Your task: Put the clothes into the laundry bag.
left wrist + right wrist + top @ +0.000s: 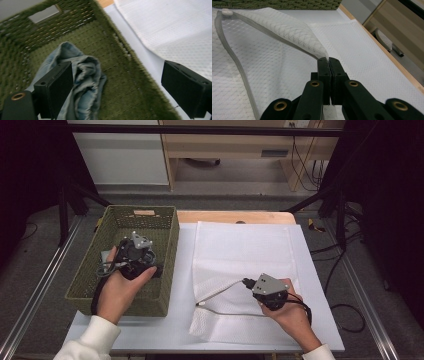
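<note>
A green woven basket point(172, 240) stands at the table's left. Inside it lies a crumpled blue denim cloth point(85, 82). My left gripper point(131, 257) hangs over the basket, open point(120, 92), with the cloth against its left jaw and not pinched. A white mesh bag point(240, 250) with a grey zipper point(237, 65) lies flat in the middle of the table. My right gripper point(247, 282) is shut point(328, 60) on the edge of the bag's upper flap and lifts it a little off the lower layer. The zipper pull point(199, 304) sits at the flap's far end.
A white sheet point(310, 285) covers the table, with a wooden strip point(235, 216) along its far edge. The basket wall point(125, 50) stands close to the bag's left side. Black frame posts point(340, 215) and cables point(350, 315) flank the table on the right.
</note>
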Demonstrator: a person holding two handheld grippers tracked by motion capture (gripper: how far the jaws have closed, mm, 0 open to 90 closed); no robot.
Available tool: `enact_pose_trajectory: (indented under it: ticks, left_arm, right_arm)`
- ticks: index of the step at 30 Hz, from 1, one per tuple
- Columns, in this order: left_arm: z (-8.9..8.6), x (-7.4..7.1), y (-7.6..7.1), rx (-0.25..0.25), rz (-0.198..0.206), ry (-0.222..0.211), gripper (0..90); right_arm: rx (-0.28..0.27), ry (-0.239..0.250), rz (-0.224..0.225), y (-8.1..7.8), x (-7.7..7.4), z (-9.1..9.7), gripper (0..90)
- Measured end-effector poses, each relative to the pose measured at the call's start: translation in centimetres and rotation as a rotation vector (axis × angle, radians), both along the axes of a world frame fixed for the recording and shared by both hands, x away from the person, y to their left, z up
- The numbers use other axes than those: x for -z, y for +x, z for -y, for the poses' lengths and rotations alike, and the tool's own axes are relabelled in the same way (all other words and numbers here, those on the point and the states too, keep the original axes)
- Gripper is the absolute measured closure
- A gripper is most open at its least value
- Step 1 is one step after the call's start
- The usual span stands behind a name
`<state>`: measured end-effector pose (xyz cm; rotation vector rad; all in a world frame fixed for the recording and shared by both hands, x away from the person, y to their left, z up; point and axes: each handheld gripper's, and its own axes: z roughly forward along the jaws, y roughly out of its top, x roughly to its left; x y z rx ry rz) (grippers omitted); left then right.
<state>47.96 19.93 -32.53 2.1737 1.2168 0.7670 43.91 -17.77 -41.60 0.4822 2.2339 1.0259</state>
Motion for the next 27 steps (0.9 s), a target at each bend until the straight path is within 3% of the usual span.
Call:
enact_pose_trajectory:
  ticks: [9, 13, 20, 22, 26, 27]
  left_arm:
    - [-2.0, -1.0, 1.3, -0.057, -0.035, 0.016, 10.0]
    - [-2.7, -0.9, 1.8, -0.096, -0.009, 0.031, 9.9]
    - [-3.5, -0.3, 2.3, -0.081, -0.049, 0.034, 8.8]
    - [-3.7, -0.1, 2.4, -0.066, -0.085, 0.037, 8.4]
    - [-4.3, 0.3, 2.7, -0.059, -0.097, 0.042, 8.6]
    - [-4.4, 0.5, 2.9, -0.055, -0.118, 0.039, 8.6]
  right_arm:
    - [-0.009, -0.019, 0.013, -0.4, 0.2, -0.1, 88.8]
    - [-0.006, -0.023, 0.004, -0.4, 0.5, -0.1, 88.8]
    - [-0.008, -0.028, 0.006, -0.3, 0.6, -0.1, 88.7]
    - [-0.009, -0.028, 0.005, -0.4, 0.7, -0.1, 88.7]
    - [-0.009, -0.027, 0.01, -0.5, 0.6, -0.1, 88.6]
    - [-0.009, -0.027, 0.01, -0.5, 0.6, -0.1, 88.6]
